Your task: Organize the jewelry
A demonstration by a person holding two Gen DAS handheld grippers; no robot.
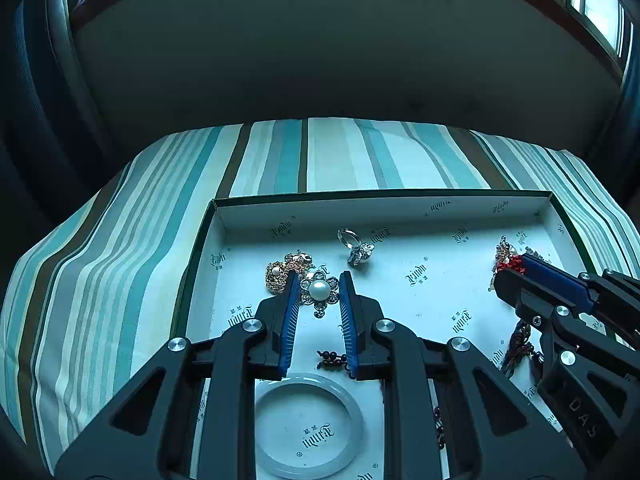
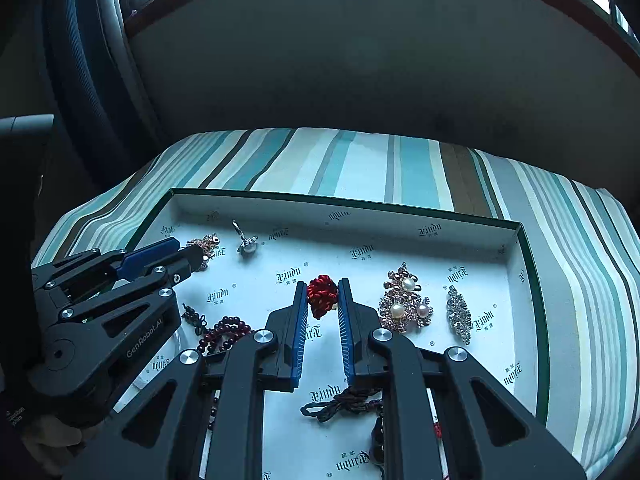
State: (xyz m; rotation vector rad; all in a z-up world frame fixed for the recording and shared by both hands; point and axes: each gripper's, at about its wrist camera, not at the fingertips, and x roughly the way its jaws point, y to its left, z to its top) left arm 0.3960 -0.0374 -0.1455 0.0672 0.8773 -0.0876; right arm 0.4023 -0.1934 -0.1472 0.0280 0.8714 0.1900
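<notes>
A shallow white-lined box [image 1: 400, 210] with a green rim lies on a striped cloth and holds the jewelry. My left gripper [image 1: 319, 286] is shut on a silver flower brooch with a pearl centre [image 1: 320, 290], close to a gold brooch [image 1: 278, 276]. In the right wrist view the left gripper [image 2: 196, 255] shows at the box's far left. My right gripper [image 2: 323, 294] is shut on a red knotted ornament [image 2: 322, 295]; a dark cord [image 2: 340, 404] trails under it. The left wrist view shows the right gripper [image 1: 509, 272] with the red knot [image 1: 510, 266] at the box's right side.
In the box lie a silver ring [image 1: 356, 246], a pale bangle [image 1: 308, 424], dark red beads [image 2: 226, 332], a pink pearl brooch [image 2: 404, 304] and a crystal brooch [image 2: 459, 314]. The striped cloth [image 1: 120, 260] surrounds the box; a dark wall stands behind.
</notes>
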